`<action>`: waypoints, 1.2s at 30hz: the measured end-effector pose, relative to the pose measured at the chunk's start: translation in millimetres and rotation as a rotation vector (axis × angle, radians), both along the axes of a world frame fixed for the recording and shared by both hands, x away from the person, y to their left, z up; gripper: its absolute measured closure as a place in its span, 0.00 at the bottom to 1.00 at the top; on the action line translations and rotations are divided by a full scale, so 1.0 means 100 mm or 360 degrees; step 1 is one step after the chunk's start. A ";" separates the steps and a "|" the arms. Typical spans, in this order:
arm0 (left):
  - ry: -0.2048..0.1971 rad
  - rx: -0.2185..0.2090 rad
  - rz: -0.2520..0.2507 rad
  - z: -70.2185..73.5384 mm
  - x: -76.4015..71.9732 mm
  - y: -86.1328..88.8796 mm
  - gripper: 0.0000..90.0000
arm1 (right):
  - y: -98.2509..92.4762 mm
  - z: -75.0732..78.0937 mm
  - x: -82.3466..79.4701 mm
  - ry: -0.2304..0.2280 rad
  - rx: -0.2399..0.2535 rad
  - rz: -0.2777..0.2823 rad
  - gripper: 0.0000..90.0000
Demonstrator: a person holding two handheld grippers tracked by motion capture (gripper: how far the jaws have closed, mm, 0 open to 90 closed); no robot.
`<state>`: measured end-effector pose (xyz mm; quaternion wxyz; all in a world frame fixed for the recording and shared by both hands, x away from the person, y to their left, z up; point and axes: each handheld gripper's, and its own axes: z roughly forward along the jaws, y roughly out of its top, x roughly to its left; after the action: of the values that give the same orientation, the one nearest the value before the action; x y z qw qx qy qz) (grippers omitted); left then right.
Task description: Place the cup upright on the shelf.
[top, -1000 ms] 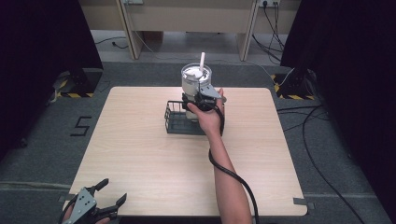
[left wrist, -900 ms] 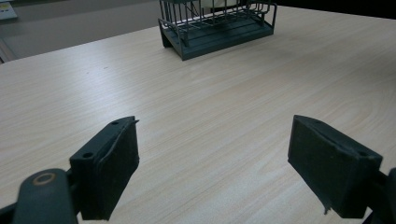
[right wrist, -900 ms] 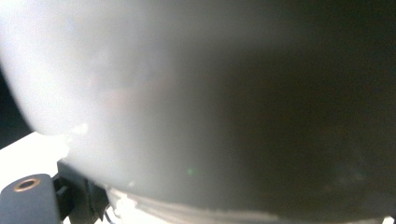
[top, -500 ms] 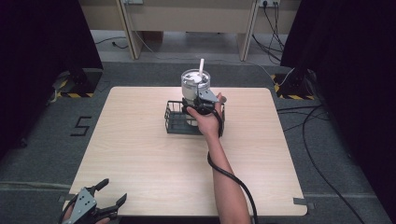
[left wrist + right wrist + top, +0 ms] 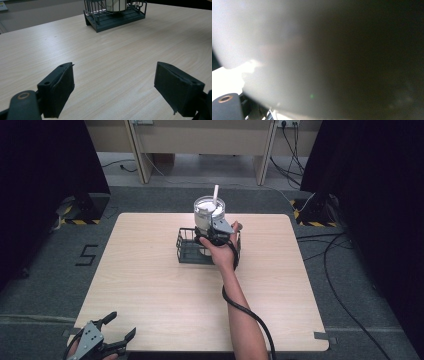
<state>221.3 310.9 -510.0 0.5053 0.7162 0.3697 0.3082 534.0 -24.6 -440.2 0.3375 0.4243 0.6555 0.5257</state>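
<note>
Where the high view shows the right gripper (image 5: pixel 214 231) clasping the white tumbler (image 5: pixel 208 213) with 1 straw (image 5: pixel 216 194) over the wire basket (image 5: pixel 186 251), right gripper view blurs grey, left gripper (image 5: pixel 113 92) gapes wide near table edge (image 5: pixel 150 320).

Cup (image 5: pixel 208 213) in wire basket (image 5: pixel 187 251) at table's (image 5: pixel 150 285) far centre, left gripper (image 5: pixel 107 340) at near-left edge

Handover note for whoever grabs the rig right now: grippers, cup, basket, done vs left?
Left gripper: open, idle at the table's near edge.
Right gripper: pressed against the cup; whether the jaws are clamped can't be told.
Cup, with straw: upright in the wire basket at the far middle of the table.
Done: cup is in the basket.
Left: probably confirm it is seated, then release and back off.
</note>
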 end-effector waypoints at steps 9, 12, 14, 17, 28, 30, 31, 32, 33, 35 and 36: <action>-0.0003 0.0002 -0.0001 0.00 0.00 0.00 0.17 | 0.04 0.02 -0.05 -0.0046 0.0008 -0.0022 0.04; -0.0002 0.0000 -0.0002 0.00 0.00 0.00 0.17 | 0.04 0.01 -0.07 -0.0042 -0.0007 0.0000 0.03; -0.0003 0.0002 -0.0002 0.00 0.00 0.00 0.17 | 0.04 0.00 -0.07 -0.0036 -0.0012 0.0001 0.03; -0.0007 0.0004 -0.0002 0.00 0.00 0.00 0.17 | 0.01 0.00 -0.11 -0.0037 -0.0006 -0.0001 0.03; -0.0004 0.0001 0.0007 0.00 0.00 0.00 0.17 | -0.06 0.04 -0.21 -0.0030 -0.0046 -0.0010 0.03; -0.0004 0.0006 0.0007 0.00 0.00 0.00 0.17 | -0.08 0.04 -0.22 -0.0029 -0.0047 -0.0007 0.03; -0.0005 -0.0001 0.0011 0.00 0.00 0.00 0.17 | -0.10 0.05 -0.24 -0.0033 -0.0052 -0.0012 0.03; -0.0005 0.0000 0.0012 0.00 0.00 0.00 0.17 | -0.11 0.06 -0.25 -0.0035 -0.0054 -0.0010 0.03; -0.0005 0.0000 0.0012 0.00 0.00 0.00 0.17 | -0.13 0.07 -0.27 -0.0034 -0.0052 -0.0012 0.02; -0.0004 0.0012 0.0009 0.00 0.00 0.00 0.17 | -0.14 0.08 -0.29 -0.0037 -0.0056 -0.0012 0.02; -0.0005 0.0013 0.0009 0.00 0.00 0.00 0.17 | -0.15 0.09 -0.30 -0.0034 -0.0055 -0.0012 0.03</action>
<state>221.7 310.9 -509.9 0.5021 0.7167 0.3698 0.3122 503.9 -39.8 -431.6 0.3537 0.4151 0.6593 0.5176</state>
